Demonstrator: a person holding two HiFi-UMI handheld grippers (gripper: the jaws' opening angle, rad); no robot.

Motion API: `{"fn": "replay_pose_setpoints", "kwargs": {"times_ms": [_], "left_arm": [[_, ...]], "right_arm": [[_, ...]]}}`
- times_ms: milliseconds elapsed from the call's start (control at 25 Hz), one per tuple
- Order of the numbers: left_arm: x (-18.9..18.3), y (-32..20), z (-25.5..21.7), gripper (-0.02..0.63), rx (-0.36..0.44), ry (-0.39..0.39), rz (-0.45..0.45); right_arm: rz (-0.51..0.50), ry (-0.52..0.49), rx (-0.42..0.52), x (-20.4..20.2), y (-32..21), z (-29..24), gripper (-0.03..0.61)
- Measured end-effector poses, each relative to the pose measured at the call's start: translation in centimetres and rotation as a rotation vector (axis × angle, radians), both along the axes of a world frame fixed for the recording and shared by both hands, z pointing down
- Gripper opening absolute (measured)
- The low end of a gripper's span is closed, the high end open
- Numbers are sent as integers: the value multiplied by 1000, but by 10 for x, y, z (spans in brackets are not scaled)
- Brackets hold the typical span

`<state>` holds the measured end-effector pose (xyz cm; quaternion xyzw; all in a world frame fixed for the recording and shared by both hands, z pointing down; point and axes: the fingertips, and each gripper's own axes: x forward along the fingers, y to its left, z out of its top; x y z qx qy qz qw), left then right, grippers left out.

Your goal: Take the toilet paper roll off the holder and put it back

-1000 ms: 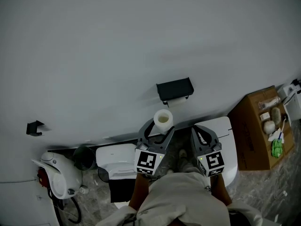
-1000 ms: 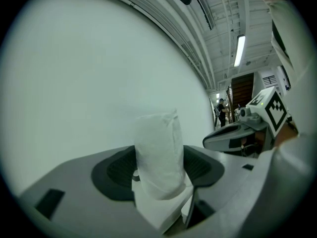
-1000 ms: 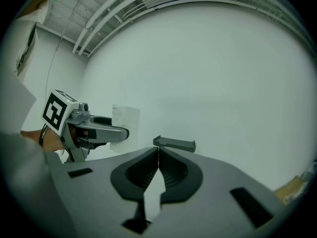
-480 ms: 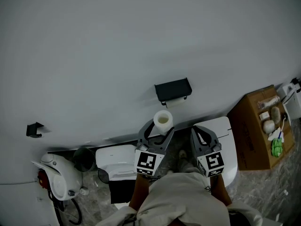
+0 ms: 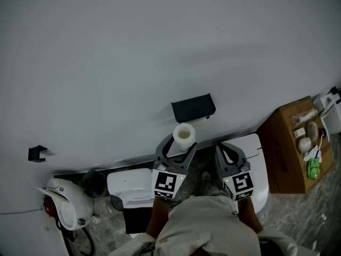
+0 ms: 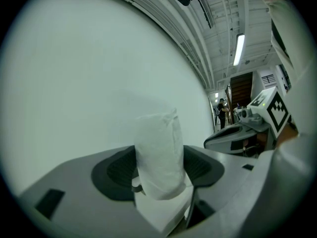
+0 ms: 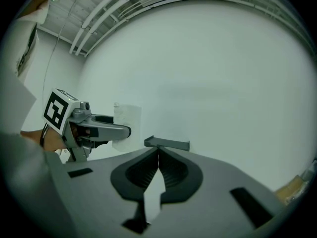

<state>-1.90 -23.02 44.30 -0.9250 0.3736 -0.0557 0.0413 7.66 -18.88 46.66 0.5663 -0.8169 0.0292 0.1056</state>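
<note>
The left gripper (image 6: 158, 158) holds the toilet paper roll (image 5: 184, 134). Its jaws stand wide apart and the dark pads press on either side of the roll near the tips. The roll stands upright in the grip, and from the head view its hollow core faces up toward the camera. In the left gripper view, a loose sheet of paper hangs from the bottom of the roll, down between the jaws. The right gripper (image 7: 158, 150) sits just beside the left one, on the roll's right. Its jaws are closed tip to tip with nothing between them, and it does not touch the roll. The black holder (image 5: 193, 106) is fixed to the pale wall just beyond the roll and slightly toward the right gripper, clear of the paper. From the right gripper view the holder lies straight ahead of the closed tips, with the roll and left gripper off to the left. A white toilet (image 5: 257, 159) lies below the right gripper.
</note>
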Motion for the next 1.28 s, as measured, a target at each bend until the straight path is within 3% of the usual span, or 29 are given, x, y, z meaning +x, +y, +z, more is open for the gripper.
{"fn": "replay_pose_setpoints", "kwargs": {"times_ms": [1280], "left_arm": [[45, -105, 10, 302, -27, -29, -59]], "right_arm": [[-67, -16, -32, 37, -100, 8, -2]]}}
